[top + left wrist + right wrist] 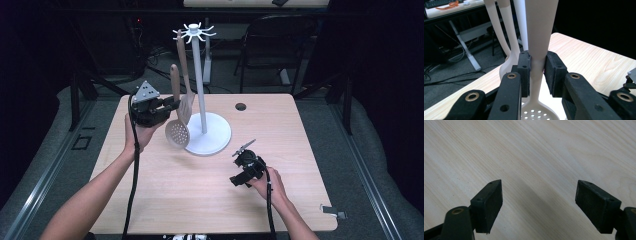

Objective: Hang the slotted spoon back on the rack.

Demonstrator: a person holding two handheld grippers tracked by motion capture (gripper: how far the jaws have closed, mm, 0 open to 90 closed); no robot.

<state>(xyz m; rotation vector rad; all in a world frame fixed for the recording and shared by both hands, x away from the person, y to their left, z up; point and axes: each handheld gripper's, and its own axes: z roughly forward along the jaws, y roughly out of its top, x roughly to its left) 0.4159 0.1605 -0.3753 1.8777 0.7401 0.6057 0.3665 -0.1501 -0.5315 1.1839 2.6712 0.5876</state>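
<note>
One wooden table [210, 200] is taking up most of the high view, with one small round hole [240, 106] sitting near its far edge. Beyond it, one dark chair [272, 45] is standing on the floor. On the far half of the tabletop, one white utensil stand [202, 100] is rising from a round base to a ring of hooks at its top. Two beige utensils are showing. One slotted spatula [185, 85] is hanging from a hook, its blade reaching down beside the pole. One skimmer spoon [176, 120] is standing roughly upright just left of the pole, handle up, its perforated bowl hovering over the edge of the stand's base.

Two hand-held grippers are working here. The left gripper [170, 105] is being held level to the left of the stand, and it is clamping the skimmer spoon [537, 50] by the narrow neck of its handle; in the left gripper view both pads are pressing against the handle, with the perforated bowl showing below them. The right gripper [242, 150] is sitting low over the near right part of the table, well apart from the stand, and the right gripper view is showing its jaws spread wide over bare wood with nothing between them
</note>
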